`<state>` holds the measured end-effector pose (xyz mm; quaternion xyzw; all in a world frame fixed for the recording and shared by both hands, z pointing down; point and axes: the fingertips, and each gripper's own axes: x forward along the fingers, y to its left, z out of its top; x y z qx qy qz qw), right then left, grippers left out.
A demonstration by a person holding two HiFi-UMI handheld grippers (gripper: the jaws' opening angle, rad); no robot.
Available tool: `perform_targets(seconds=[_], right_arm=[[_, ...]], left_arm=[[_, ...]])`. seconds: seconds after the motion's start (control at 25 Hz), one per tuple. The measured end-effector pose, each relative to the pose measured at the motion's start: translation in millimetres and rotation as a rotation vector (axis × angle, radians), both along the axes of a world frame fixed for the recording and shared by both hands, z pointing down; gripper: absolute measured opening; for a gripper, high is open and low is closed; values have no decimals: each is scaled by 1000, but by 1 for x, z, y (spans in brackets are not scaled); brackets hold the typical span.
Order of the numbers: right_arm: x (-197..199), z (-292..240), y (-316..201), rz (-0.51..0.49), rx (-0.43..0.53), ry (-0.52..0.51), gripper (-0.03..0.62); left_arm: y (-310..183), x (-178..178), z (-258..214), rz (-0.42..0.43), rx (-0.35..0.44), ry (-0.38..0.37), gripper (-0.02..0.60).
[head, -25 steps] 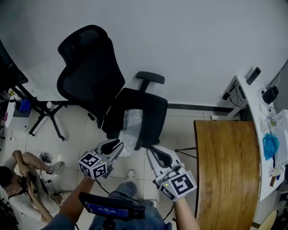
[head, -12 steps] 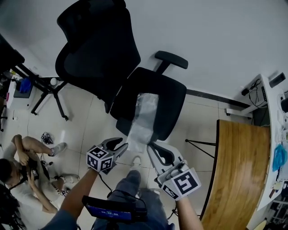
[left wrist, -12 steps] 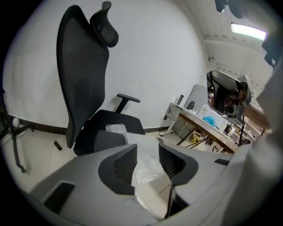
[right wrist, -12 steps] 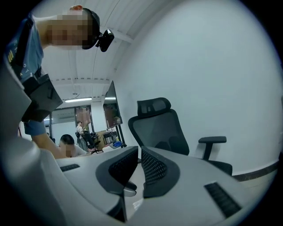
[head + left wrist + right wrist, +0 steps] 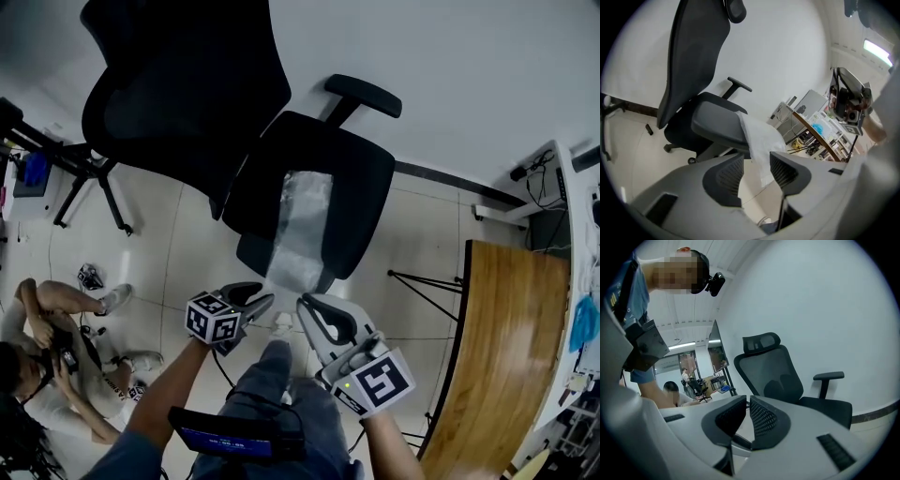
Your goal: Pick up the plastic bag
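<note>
Plastic bag: clear, crumpled, draped over the seat of a black office chair, lower end hanging off the front edge. Left gripper: just below that edge, fingers spread and only now opening wider; the bag's hanging end shows in the gap, not pressed by either finger. Right gripper: beside the left, fingers drawn together on nothing. Wooden desk: at right, well apart.

Black office chair seat carrying a clear plastic bag that drapes over its front edge, the chair standing on a pale tiled floor, a person sitting on that floor at left, a wooden table at right
</note>
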<state>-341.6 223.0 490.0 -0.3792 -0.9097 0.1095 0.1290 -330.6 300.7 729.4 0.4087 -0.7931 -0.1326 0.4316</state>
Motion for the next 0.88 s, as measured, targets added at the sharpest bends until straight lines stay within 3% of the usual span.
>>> perform_targets(seconds=[0.12, 0.28, 0.56, 0.6, 0.64, 0.68, 0.88], right_arm=[[-2, 6, 1, 4, 2, 13, 34], [-2, 13, -6, 27, -1, 31, 34], [-2, 27, -16, 61, 7, 74, 34], [-2, 29, -16, 64, 9, 77, 32], [-2, 30, -17, 69, 10, 80, 34], [-2, 32, -18, 74, 11, 84, 34], [-1, 33, -32, 118, 17, 91, 34]], left_arm=[[-13, 5, 4, 37, 59, 33, 195], [-21, 8, 15, 51, 60, 40, 198], [-35, 8, 16, 81, 149, 99, 198], [-38, 8, 15, 89, 168, 112, 167], [-39, 8, 14, 90, 182, 120, 66], [-40, 7, 12, 88, 194, 121, 5], [-50, 5, -9, 110, 255, 100, 5]])
